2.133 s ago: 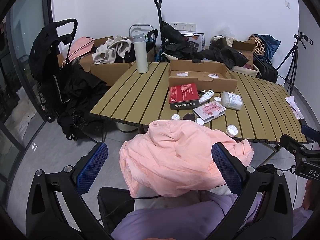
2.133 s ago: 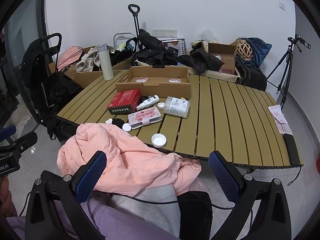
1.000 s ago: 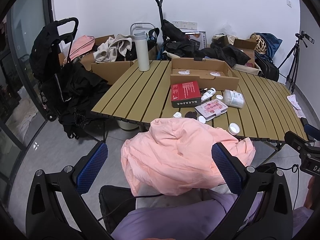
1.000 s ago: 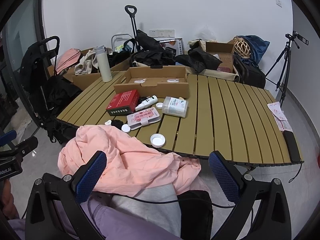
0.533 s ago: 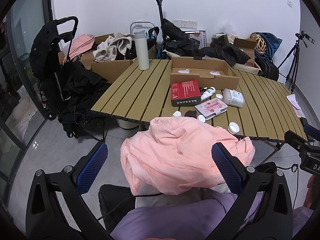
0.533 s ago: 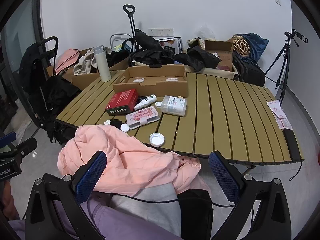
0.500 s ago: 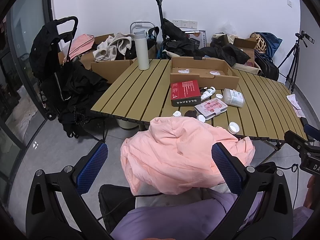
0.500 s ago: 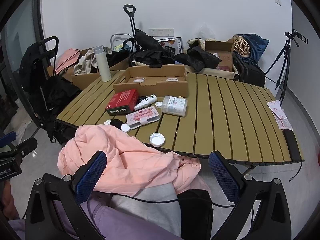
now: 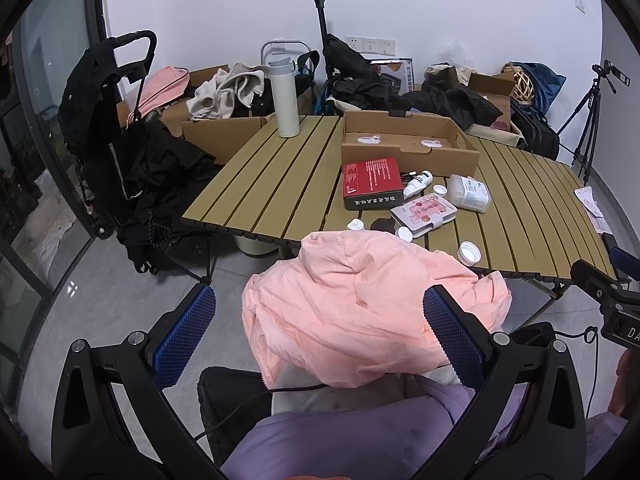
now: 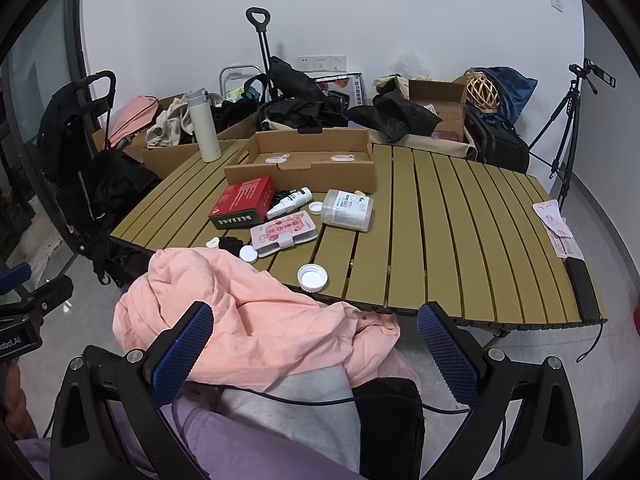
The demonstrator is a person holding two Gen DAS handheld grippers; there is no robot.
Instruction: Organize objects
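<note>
Both sets of jaws stand wide apart and hold nothing: the left gripper (image 9: 320, 332) and the right gripper (image 10: 316, 340) hang low over the person's lap, short of the table. Nearest lies a pink jacket (image 10: 240, 312), bunched on the knees and lapping onto the near edge of the slatted table (image 10: 460, 216). Just beyond it sit loose white caps (image 10: 312, 277), then a pink card case (image 10: 284, 232), a red box (image 10: 244, 200), a small white tube (image 10: 290, 202) and a clear plastic jar (image 10: 347, 210) on its side (its lid looks to be off). Behind them stands the shallow cardboard tray (image 10: 300, 160), likely the place for these things, and farther left a white flask (image 10: 204, 128). The reach has not begun; a good start, I judge, is to lift a gripper clear of the jacket and take the nearest small thing squarely across its narrow side, keeping the sleeve from dragging the caps. Against the earlier frames the table sits slightly farther and lower in view; nothing on it has shifted.
</note>
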